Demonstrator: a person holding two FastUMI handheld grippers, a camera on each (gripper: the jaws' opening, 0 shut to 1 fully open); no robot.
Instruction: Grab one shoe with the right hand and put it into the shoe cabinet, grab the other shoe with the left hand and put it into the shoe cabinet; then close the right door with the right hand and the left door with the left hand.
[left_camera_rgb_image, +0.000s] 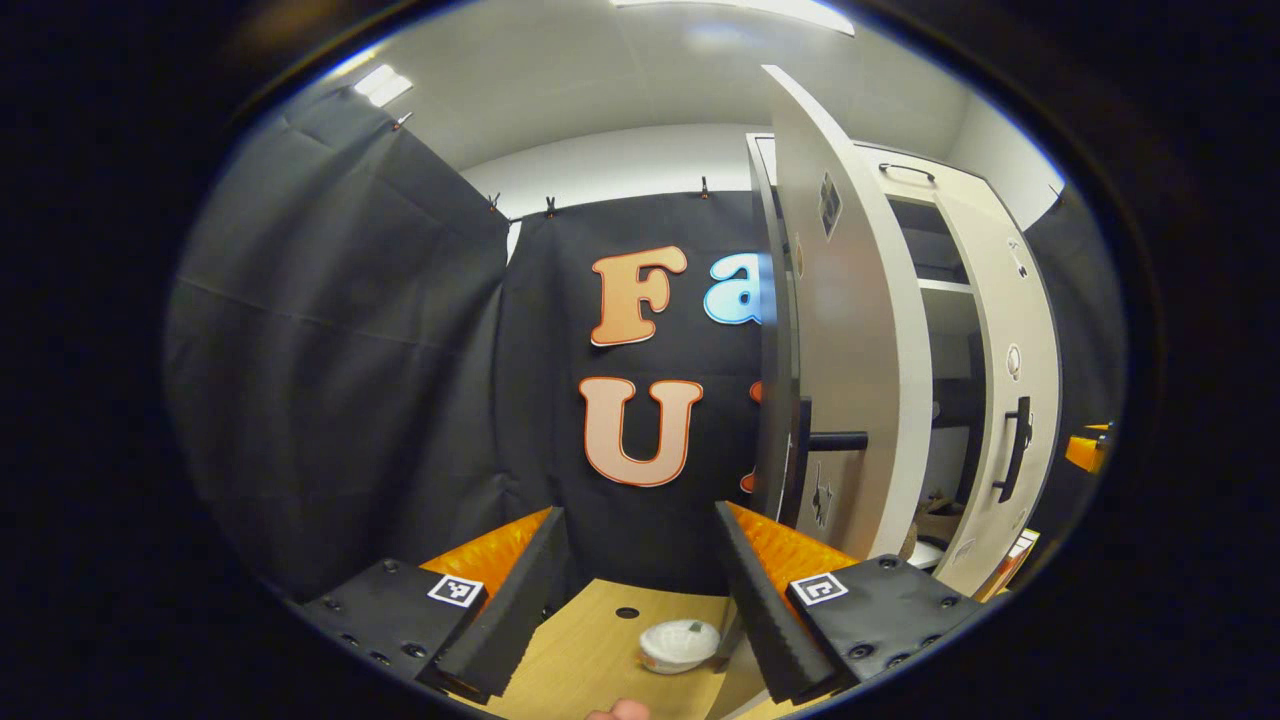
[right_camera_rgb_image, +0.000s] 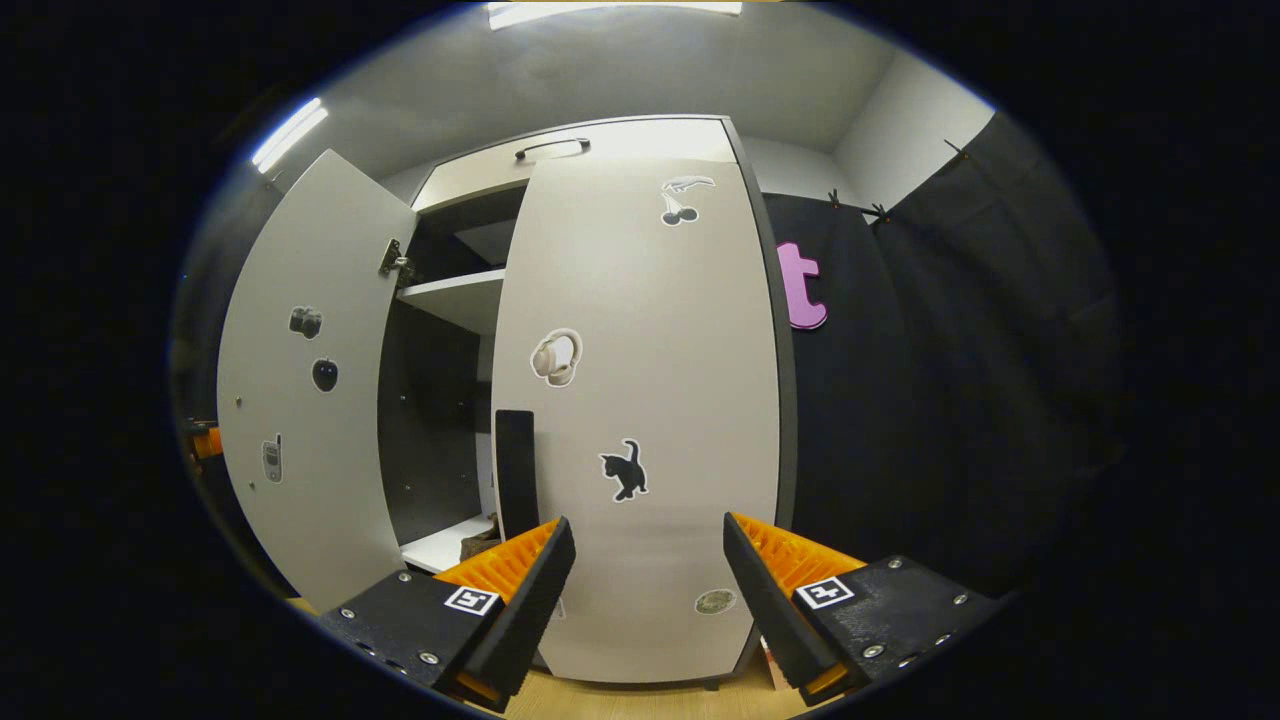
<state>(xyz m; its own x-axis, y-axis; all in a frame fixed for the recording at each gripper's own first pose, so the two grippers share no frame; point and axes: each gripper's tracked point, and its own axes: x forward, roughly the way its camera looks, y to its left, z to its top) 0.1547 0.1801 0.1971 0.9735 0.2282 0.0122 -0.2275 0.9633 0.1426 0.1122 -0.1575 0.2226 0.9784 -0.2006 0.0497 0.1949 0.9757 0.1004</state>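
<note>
Fingers of the left gripper (left_camera_rgb_image: 640, 590) stand spread apart with nothing between them, held over the pale wooden floor (left_camera_rgb_image: 590, 650). Just beyond their tips a small white round dish (left_camera_rgb_image: 679, 645) sits on that floor, beside a dark round hole in the wood. Farther off, the tall pale grey shoe cabinet (left_camera_rgb_image: 770, 300) stands against the black cloth wall; its left door (left_camera_rgb_image: 850, 330) is swung wide, showing its edge and a black bar handle (left_camera_rgb_image: 825, 440). At the foot of the opening, on the bottom shelf, a brownish shoe (left_camera_rgb_image: 935, 515) can be made out, though only part of it.

The right gripper (right_camera_rgb_image: 648, 590) is likewise spread wide and grips nothing, its fingers pointing at the right door (right_camera_rgb_image: 650, 400), which lies nearly flush with the cabinet front and carries several stickers, among them a black cat (right_camera_rgb_image: 625, 470). Its black handle (right_camera_rgb_image: 516, 470) runs down the door's left edge. In the gap between the doors a white upper shelf (right_camera_rgb_image: 455, 297) and a dark lump of shoe on the bottom shelf show.
</note>
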